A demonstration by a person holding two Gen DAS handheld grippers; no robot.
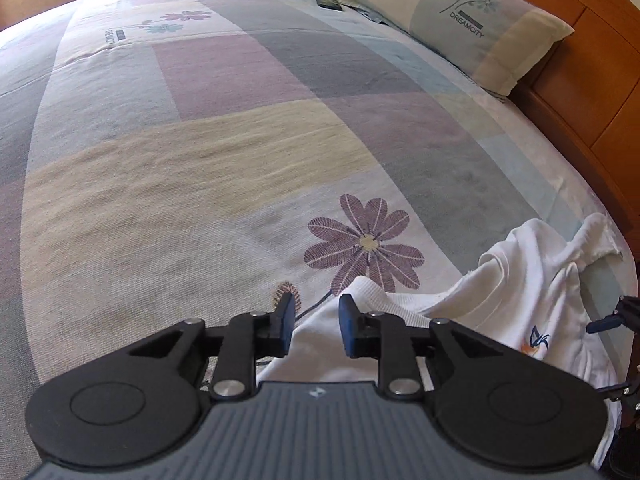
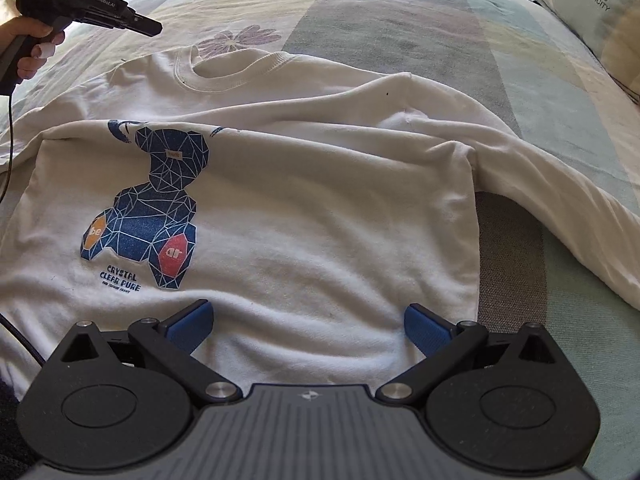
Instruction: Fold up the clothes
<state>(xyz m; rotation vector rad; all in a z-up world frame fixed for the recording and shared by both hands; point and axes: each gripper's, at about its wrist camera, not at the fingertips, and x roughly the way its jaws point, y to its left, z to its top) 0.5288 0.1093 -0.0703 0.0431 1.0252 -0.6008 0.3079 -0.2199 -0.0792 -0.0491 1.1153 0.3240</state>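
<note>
A white sweatshirt (image 2: 320, 208) with a blue geometric bear print (image 2: 156, 208) lies crumpled on the bed, its collar (image 2: 224, 76) at the far side and one sleeve (image 2: 560, 208) trailing off to the right. My right gripper (image 2: 310, 328) hovers wide open over the near part of the shirt, with nothing between its fingers. My left gripper (image 1: 316, 328) is open with a narrower gap, above the shirt's edge (image 1: 384, 300) near the collar. In the right wrist view the left gripper (image 2: 146, 30) shows at the top left, held by a hand (image 2: 32, 40).
A patchwork bedsheet (image 1: 240, 140) with flower prints covers the bed. A pillow (image 1: 460, 12) and a wooden headboard (image 1: 592, 80) lie at the far right. A small dark device (image 1: 328, 3) rests by the pillow. A black cable (image 2: 8, 152) hangs along the left.
</note>
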